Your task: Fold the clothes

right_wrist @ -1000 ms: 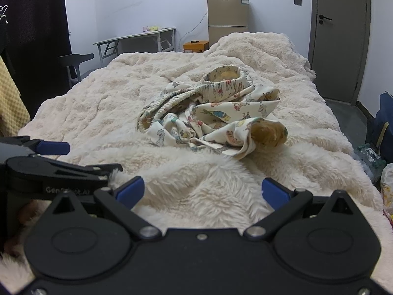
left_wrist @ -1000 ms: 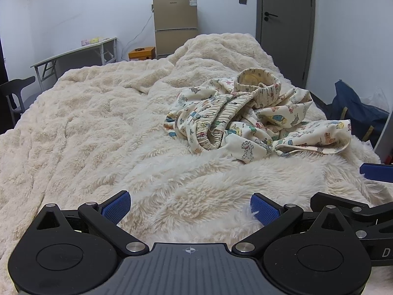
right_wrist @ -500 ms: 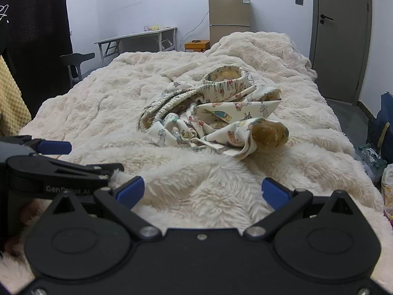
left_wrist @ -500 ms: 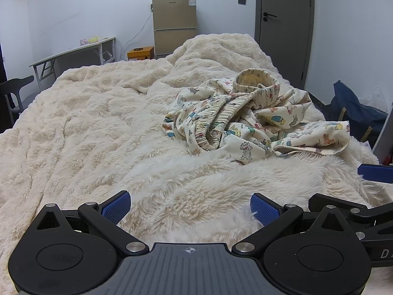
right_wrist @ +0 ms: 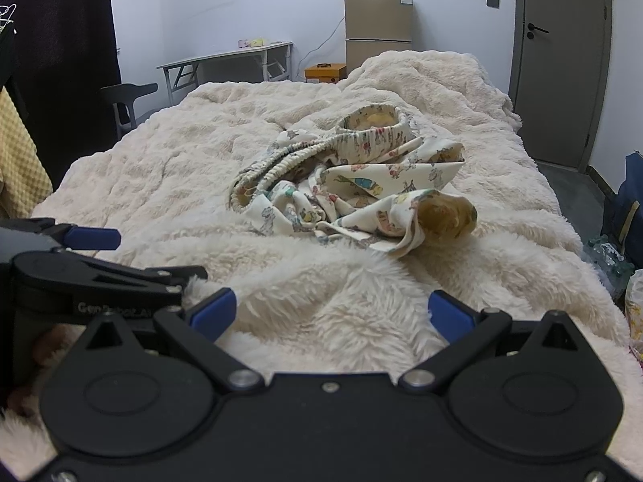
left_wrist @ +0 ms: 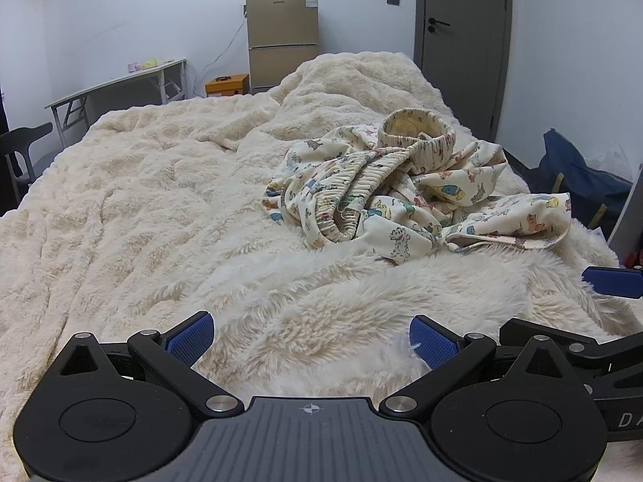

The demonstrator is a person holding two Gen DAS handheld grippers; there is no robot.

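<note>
A crumpled cream garment with a cartoon animal print point(left_wrist: 402, 184) lies in a heap on the fluffy cream blanket point(left_wrist: 160, 209), its elastic waistband bunched on top. It also shows in the right wrist view point(right_wrist: 353, 188). My left gripper point(left_wrist: 309, 339) is open and empty, low over the blanket, well short of the garment. My right gripper point(right_wrist: 329, 313) is open and empty, also near the bed's front edge. Each gripper shows at the edge of the other's view.
The bed's right edge drops to the floor by a dark blue bag point(left_wrist: 578, 184) and a grey door point(left_wrist: 462, 40). A small fridge point(left_wrist: 283, 38), an orange box point(left_wrist: 227, 84), a folding table point(left_wrist: 120, 88) and a dark chair point(left_wrist: 24, 148) stand beyond the bed.
Both grippers stay open near the front of the bed. The views shift only slightly; the garment has not moved.
</note>
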